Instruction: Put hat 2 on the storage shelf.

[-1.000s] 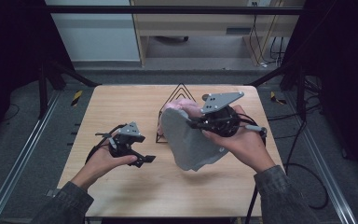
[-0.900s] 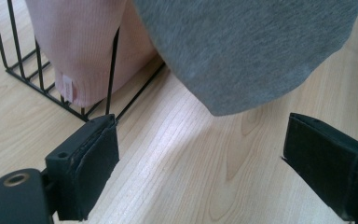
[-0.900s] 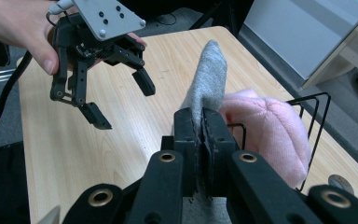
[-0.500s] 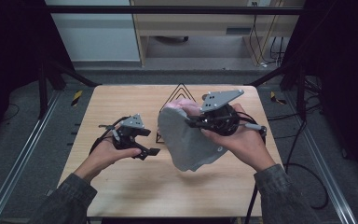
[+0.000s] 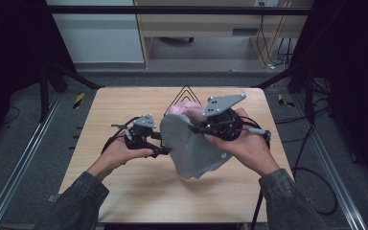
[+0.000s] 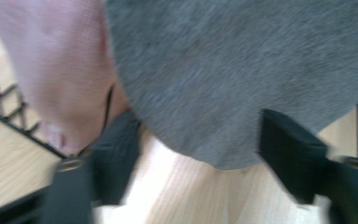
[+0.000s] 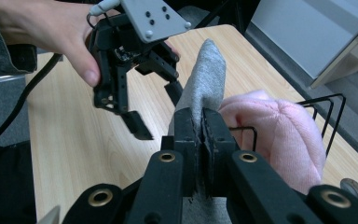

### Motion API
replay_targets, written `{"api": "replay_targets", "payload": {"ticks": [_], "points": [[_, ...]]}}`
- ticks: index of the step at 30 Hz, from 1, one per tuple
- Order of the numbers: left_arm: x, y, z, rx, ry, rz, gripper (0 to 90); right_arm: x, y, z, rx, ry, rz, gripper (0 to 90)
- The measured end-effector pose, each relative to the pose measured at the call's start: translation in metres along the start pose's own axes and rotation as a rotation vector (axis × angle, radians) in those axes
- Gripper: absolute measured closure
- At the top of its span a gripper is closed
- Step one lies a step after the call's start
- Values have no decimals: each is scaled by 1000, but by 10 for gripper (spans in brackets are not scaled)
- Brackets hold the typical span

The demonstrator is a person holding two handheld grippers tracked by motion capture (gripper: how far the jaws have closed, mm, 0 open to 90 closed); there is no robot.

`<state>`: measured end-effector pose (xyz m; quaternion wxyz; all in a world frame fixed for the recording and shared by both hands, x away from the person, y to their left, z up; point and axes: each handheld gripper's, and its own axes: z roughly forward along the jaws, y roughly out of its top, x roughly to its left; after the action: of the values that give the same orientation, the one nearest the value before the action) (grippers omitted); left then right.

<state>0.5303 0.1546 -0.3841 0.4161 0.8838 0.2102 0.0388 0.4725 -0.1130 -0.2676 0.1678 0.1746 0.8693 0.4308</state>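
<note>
My right gripper [image 5: 193, 128] holds a grey cloth [image 5: 194, 148] up over the middle of the table. Its jaws are shut on the cloth's upper edge [image 7: 207, 74], pads pressed together at the right gripper [image 7: 201, 116]. Behind the cloth a pink knit hat [image 5: 184, 109] sits on a black wire rack [image 5: 186, 91]. My left gripper [image 5: 160, 143] is at the cloth's left edge. Its jaws have just been closing and stand apart, with the grey cloth [image 6: 242, 70] hanging just beyond them and not pinched. The pink hat [image 6: 60, 70] shows at the upper left there.
The wooden table [image 5: 124, 191] has bare surface in front and to the left. The wire rack [image 7: 328, 109] stands at the back centre. A small metal disc [image 7: 349, 186] lies near the rack. Cables trail off the table's right side.
My left gripper has moved right, up to the grey cloth's edge, and its jaws have narrowed. The right gripper and the cloth have kept still.
</note>
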Motion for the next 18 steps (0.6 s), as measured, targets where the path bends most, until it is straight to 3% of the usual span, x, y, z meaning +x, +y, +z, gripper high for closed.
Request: {"api": "replay_targets", "payload": {"ticks": [2, 6, 7, 8, 9, 11, 18], "points": [[0, 2, 6, -6, -25, -2, 422, -1, -2, 2, 1, 1, 6, 860], [-1, 4, 12, -15, -21, 11, 605, -4, -6, 3, 1, -1, 15, 860], [-2, 5, 13, -23, -19, 17, 605, -5, -7, 3, 0, -2, 19, 860], [-3, 6, 14, -30, -17, 13, 698, -6, -9, 3, 2, -5, 24, 860], [-4, 8, 15, -35, -15, 8, 698, -7, -10, 3, 1, -7, 29, 860], [-6, 11, 17, -37, -16, 14, 824, -9, -15, 1, 2, -17, 38, 860], [-14, 19, 9, -14, 23, 37, 883, -17, -26, -6, 4, -47, 73, 859]]}}
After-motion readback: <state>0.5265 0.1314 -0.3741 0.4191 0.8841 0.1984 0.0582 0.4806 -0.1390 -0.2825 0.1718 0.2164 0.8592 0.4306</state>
